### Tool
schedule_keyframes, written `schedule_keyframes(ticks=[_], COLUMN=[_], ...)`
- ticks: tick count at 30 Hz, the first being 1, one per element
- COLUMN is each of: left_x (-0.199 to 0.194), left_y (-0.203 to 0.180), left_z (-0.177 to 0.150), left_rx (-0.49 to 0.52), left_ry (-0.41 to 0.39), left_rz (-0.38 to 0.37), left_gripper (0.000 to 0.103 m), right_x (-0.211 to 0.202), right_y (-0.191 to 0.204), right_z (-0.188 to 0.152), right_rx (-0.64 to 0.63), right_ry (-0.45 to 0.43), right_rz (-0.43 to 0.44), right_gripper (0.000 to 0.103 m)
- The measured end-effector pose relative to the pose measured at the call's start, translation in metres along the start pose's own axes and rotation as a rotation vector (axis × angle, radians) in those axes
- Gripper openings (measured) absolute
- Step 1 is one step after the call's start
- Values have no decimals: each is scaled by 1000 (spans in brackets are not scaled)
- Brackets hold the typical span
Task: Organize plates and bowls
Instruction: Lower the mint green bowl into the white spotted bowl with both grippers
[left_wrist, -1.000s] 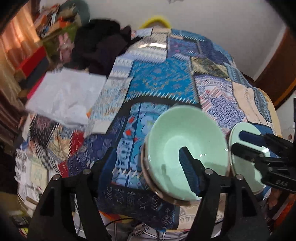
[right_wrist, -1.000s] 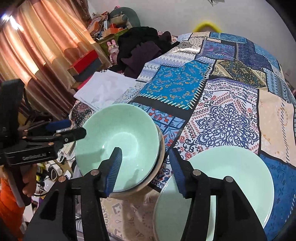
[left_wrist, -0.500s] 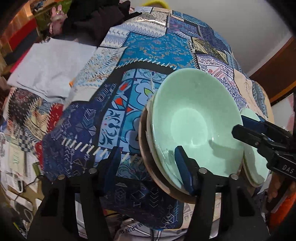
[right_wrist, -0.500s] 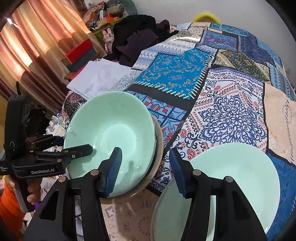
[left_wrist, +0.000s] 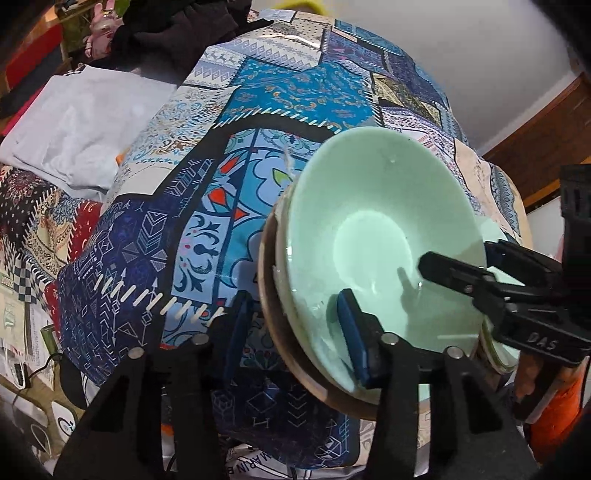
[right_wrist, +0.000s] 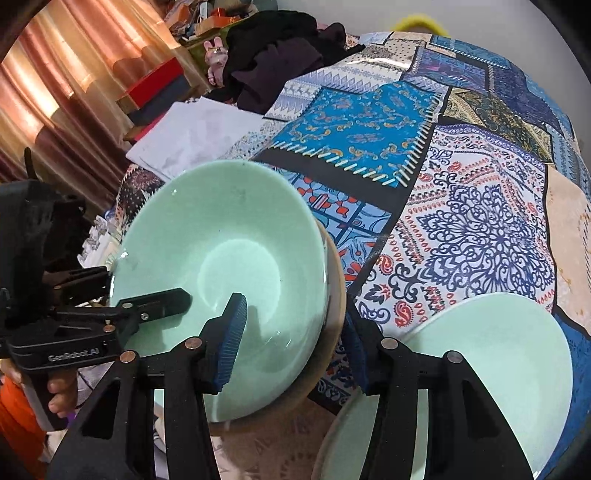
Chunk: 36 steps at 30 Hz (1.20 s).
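Green plate cut off at bottom edge; lower stacked dishes mostly hidden under bowl

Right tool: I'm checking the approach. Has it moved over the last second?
Yes. The right tool moved left off the green plate; it now straddles the green bowl stack's rim.

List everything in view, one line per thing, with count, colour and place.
bowl stack: several nested, mint green on top, near table edge, straddled by both tools
wooden plate: one, brown, under the stack
plate: one, mint green, right of the stack
tablecloth: one, blue patchwork, covering the table
white cloth: one, left beyond the table
dark clothes: pile, black, far end
curtain: orange, far left
left tool: black, blue pads, open over the stack rim
right tool: black, blue pads, open over the opposite rim
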<state>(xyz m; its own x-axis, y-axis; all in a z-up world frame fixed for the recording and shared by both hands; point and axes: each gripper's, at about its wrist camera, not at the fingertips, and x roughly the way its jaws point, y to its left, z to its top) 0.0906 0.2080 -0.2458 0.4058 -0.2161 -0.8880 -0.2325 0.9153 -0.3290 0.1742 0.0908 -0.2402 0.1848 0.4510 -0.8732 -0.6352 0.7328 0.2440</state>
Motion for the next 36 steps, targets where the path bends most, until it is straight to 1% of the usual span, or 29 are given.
schedule_keyframes(ticks=[3, 6, 10, 12, 19, 23, 27, 36], left_x=[0, 0, 0, -1, -4, -8, -15, -37], left_y=[-4, -4, -4, -6, -12, -13, -16, -35], left_z=[1, 2, 4, 5, 7, 8, 9, 18], left_rx=[11, 5, -25, -33, -44, -62, -64, -32], left_ry=[1, 2, 15, 14, 4, -6, -24, -76], left_rz=[-14, -8, 1, 14, 51, 49, 54, 57], left_gripper=[35, 35, 35, 35, 35, 35, 35, 35], right_x=[7, 8, 6, 5, -2, -6, -15, -40], right_y=[-2, -3, -10, -11, -11, -12, -11, -17], right_z=[-1, -1, 0, -1, 0, 0, 2, 7], right_rx=[4, 5, 43, 56, 69, 77, 73, 83], right_ry=[21, 19, 19, 16, -14, -26, -54, -125], right_rz=[8, 2, 26, 37, 28, 29, 24, 16], right_gripper=[43, 40, 34, 33, 33, 33, 30, 29])
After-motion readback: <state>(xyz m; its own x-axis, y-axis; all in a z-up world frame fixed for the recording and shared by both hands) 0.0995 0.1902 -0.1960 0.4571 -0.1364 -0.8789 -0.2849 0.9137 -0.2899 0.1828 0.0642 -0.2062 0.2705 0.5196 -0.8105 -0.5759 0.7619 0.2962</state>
